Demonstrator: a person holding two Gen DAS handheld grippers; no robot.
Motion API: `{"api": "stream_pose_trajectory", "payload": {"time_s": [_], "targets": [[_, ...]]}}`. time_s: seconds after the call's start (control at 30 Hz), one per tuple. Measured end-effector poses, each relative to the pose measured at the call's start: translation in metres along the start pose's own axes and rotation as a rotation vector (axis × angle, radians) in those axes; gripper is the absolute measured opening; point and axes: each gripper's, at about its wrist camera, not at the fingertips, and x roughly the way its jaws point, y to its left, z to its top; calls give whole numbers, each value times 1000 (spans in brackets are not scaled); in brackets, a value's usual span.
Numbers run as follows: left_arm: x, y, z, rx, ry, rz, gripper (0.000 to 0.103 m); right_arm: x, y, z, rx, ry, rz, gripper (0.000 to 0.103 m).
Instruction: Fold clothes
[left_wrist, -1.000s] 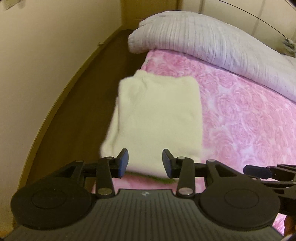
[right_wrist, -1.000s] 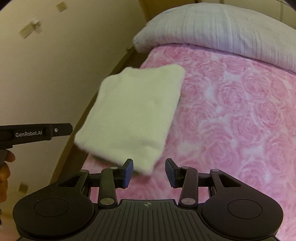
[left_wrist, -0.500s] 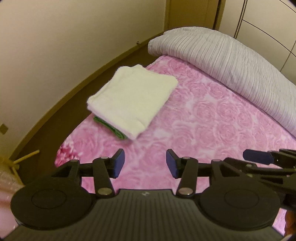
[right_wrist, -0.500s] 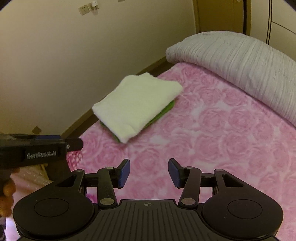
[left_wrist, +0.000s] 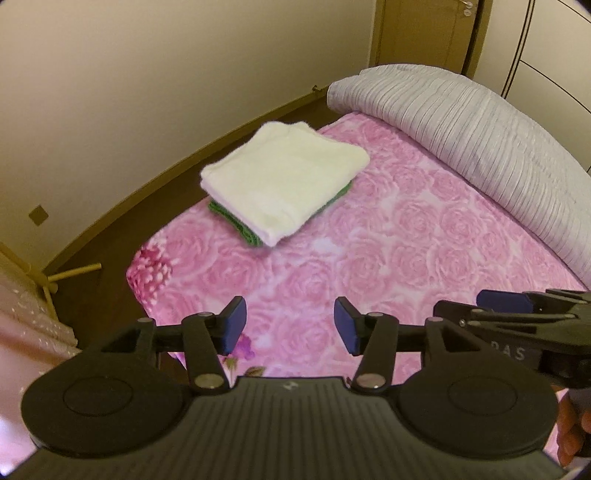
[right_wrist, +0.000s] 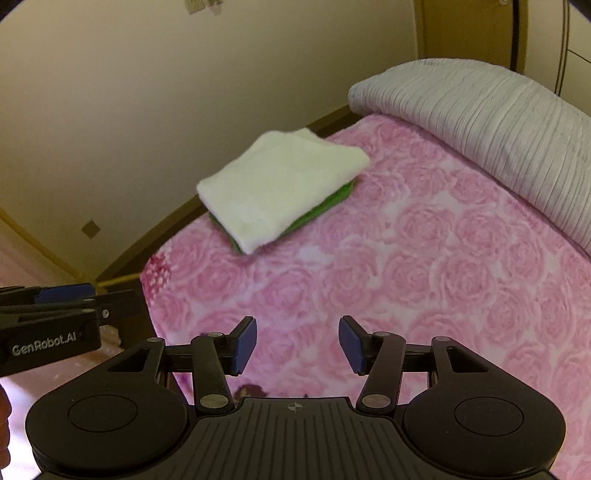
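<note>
A folded cream-white garment (left_wrist: 284, 181) lies on top of a folded green one (left_wrist: 236, 223) near the bed's far left corner; the stack also shows in the right wrist view (right_wrist: 277, 184), with the green edge (right_wrist: 325, 203) underneath. My left gripper (left_wrist: 290, 328) is open and empty, well back from the stack over the pink sheet. My right gripper (right_wrist: 297, 347) is open and empty, also back from the stack. Each gripper shows at the edge of the other's view, the right one (left_wrist: 517, 325) and the left one (right_wrist: 55, 314).
The pink rose-patterned bed (left_wrist: 388, 258) fills the middle. A grey-white striped duvet (left_wrist: 480, 147) is rolled along the far right side. A beige wall (left_wrist: 147, 74) and dark floor strip (left_wrist: 110, 229) run along the left; a door (left_wrist: 417, 33) stands at the back.
Both grippers have pulled back and up from the folded stack, which now lies farther away on the bed. Both stayed open.
</note>
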Motion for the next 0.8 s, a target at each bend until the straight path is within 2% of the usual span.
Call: {"api": "stream_pose_trajectory", "payload": {"time_s": [0.43, 0.8], "targets": [[22, -19, 4, -20, 39, -20, 48, 16, -13, 14, -74, 62, -36, 53], [45, -25, 17, -25, 76, -35, 48, 35, -30, 30, -58, 97, -40, 54]]}}
